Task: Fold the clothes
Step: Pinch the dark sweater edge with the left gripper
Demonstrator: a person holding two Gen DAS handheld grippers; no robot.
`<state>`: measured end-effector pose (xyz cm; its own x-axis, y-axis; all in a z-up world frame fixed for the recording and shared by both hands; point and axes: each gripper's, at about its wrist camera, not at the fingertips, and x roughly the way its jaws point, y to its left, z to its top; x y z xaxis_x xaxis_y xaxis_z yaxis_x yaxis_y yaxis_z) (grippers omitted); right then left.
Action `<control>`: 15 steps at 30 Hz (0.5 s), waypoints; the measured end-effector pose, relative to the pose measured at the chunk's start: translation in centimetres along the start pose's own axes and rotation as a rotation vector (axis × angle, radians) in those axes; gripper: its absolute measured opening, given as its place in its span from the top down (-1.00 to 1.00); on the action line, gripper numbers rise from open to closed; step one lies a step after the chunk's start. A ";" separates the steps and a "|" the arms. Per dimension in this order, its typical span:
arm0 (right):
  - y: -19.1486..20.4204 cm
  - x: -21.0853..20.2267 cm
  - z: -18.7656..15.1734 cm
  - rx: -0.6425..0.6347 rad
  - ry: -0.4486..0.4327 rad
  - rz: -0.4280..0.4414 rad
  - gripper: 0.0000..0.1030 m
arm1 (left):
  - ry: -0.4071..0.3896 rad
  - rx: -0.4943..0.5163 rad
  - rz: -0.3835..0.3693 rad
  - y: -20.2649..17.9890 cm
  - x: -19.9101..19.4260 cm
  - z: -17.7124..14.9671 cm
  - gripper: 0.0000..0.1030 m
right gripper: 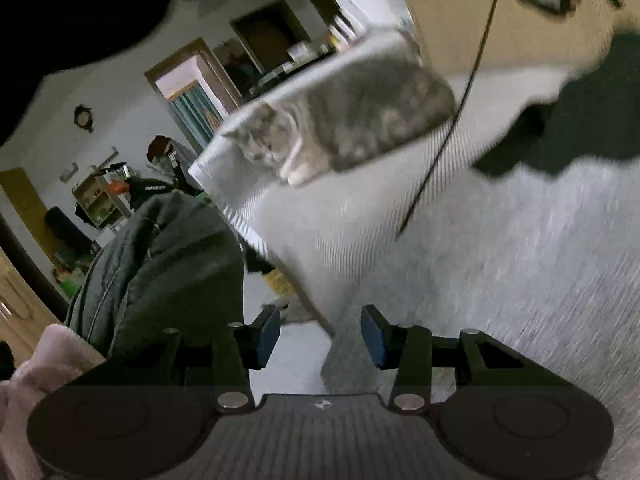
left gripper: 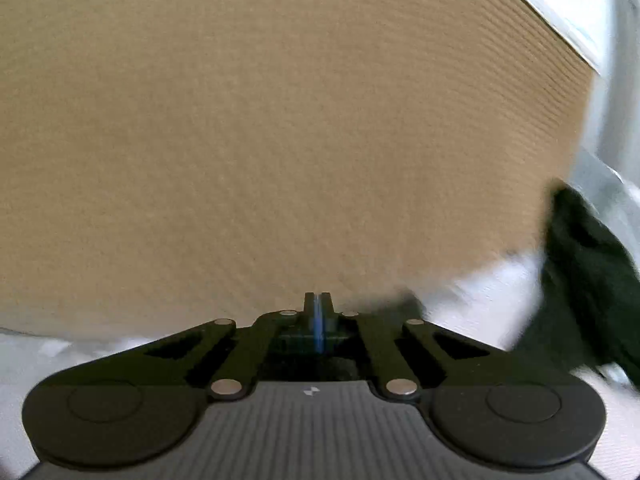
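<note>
Tan ribbed cloth (left gripper: 280, 140) filling left view, left tool (left gripper: 318, 304) closed at its edge, grip on it unclear, right tool (right gripper: 320, 336) wide open, empty, over white bedding (right gripper: 500, 260), grey cat (right gripper: 348, 120) beyond.

Light: soft, even, indoor; no glare.
Blur: motion smear on grey cat (right gripper: 352, 116) and dark cloth (left gripper: 588, 276).
Edges: fisheye bending, black corners.
Sharpest: tan ribbed fabric (left gripper: 280, 140).
</note>
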<state>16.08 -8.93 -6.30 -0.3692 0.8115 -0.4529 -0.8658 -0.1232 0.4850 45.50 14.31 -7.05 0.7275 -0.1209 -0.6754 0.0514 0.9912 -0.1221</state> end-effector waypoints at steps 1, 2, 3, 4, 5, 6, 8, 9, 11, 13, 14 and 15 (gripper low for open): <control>-0.1 -0.2 0.1 0.000 -0.017 -0.003 0.04 | 0.008 -0.004 0.000 0.3 0.2 -0.2 1.00; -0.4 -0.2 0.1 0.018 -0.024 -0.004 0.04 | 0.017 -0.009 0.000 0.5 0.3 -0.4 0.99; -0.9 -0.1 0.2 0.036 -0.024 -0.005 0.04 | 0.025 -0.013 0.000 0.8 0.5 -0.6 0.98; -1.2 -0.1 0.2 0.052 -0.025 -0.009 0.04 | 0.034 -0.018 0.000 1.1 0.6 -0.8 0.94; -1.4 -0.2 0.3 0.057 -0.026 -0.021 0.04 | 0.042 -0.022 0.000 1.3 0.8 -1.0 0.79; -1.4 -0.3 0.3 0.055 -0.031 -0.028 0.04 | 0.050 -0.027 0.000 1.6 0.9 -1.3 0.74; -1.6 -0.5 0.3 0.051 -0.042 -0.042 0.03 | 0.067 -0.036 0.001 2.2 1.2 -1.7 0.44; -1.7 -0.7 0.4 0.054 -0.050 -0.044 0.04 | 0.076 -0.040 0.001 2.4 1.4 -1.9 0.39; -2.0 -0.9 0.4 0.061 -0.060 -0.050 0.04 | 0.086 -0.049 -0.006 2.8 1.7 -2.3 0.01; -2.3 -0.9 0.4 0.066 -0.065 -0.064 0.04 | 0.078 -0.063 -0.035 2.9 2.2 -2.4 -0.27; -2.4 -0.9 0.4 0.068 -0.067 -0.073 0.04 | 0.080 -0.072 -0.055 2.8 2.4 -2.5 -0.39; -2.5 -0.9 0.4 0.070 -0.068 -0.082 0.04 | 0.087 -0.079 -0.076 2.6 2.7 -2.5 -0.44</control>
<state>18.68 -9.10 -6.85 -0.2721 0.8546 -0.4424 -0.8657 -0.0167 0.5002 45.93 16.46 -10.99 0.6614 -0.2033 -0.7220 0.0475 0.9720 -0.2302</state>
